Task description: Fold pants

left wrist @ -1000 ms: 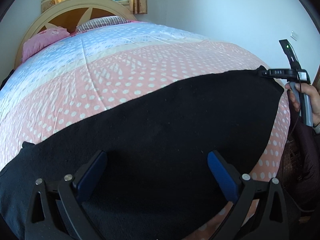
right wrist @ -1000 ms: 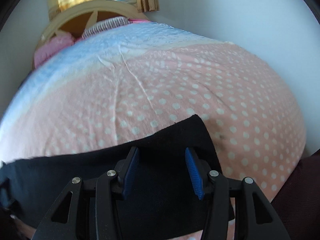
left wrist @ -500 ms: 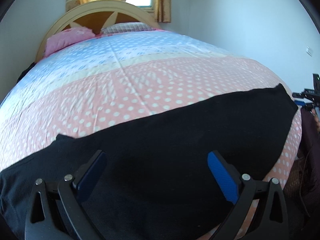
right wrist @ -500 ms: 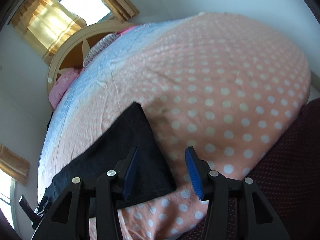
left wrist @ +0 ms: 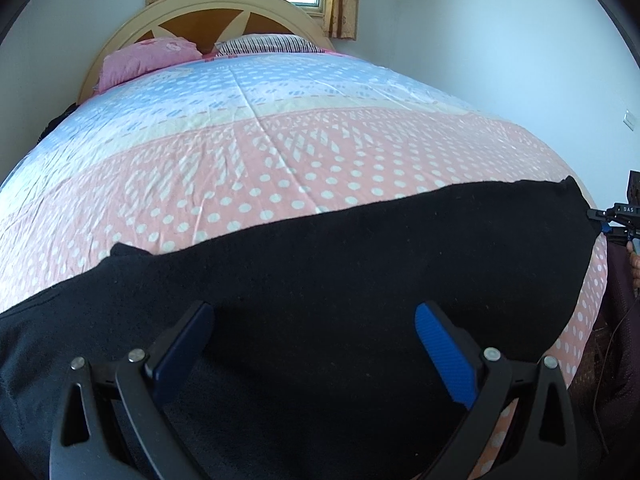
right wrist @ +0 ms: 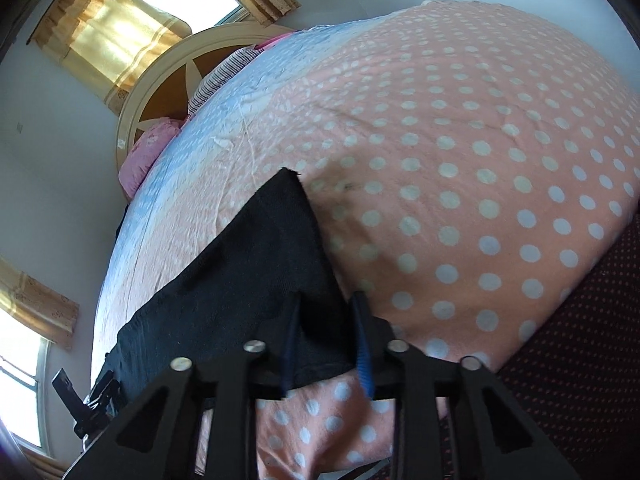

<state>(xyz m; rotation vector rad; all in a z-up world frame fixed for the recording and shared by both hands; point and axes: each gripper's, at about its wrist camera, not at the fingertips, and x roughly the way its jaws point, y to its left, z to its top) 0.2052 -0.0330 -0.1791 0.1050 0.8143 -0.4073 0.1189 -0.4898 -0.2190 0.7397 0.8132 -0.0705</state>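
Observation:
Black pants [left wrist: 340, 280] lie flat across the foot of a bed with a pink polka-dot cover. My left gripper [left wrist: 314, 346] is open wide and hovers low over the middle of the pants, with nothing between its blue pads. My right gripper [right wrist: 326, 340] has its blue pads close together around the near corner of the pants [right wrist: 248, 280] at the bed's edge. The right gripper also shows in the left wrist view [left wrist: 618, 220] at the far right end of the pants.
The bed cover [left wrist: 280, 152] turns from pink to blue toward the headboard [left wrist: 224, 12]. A pink pillow [left wrist: 148, 58] and a striped pillow [left wrist: 264, 44] lie at the head. A white wall [left wrist: 500, 40] runs along the right. A dark dotted cloth [right wrist: 580, 340] hangs beside the bed.
My right gripper has rolled sideways, dropped to the pants' end corner and narrowed from open to nearly closed on it. My left gripper stays open and has drawn back slightly.

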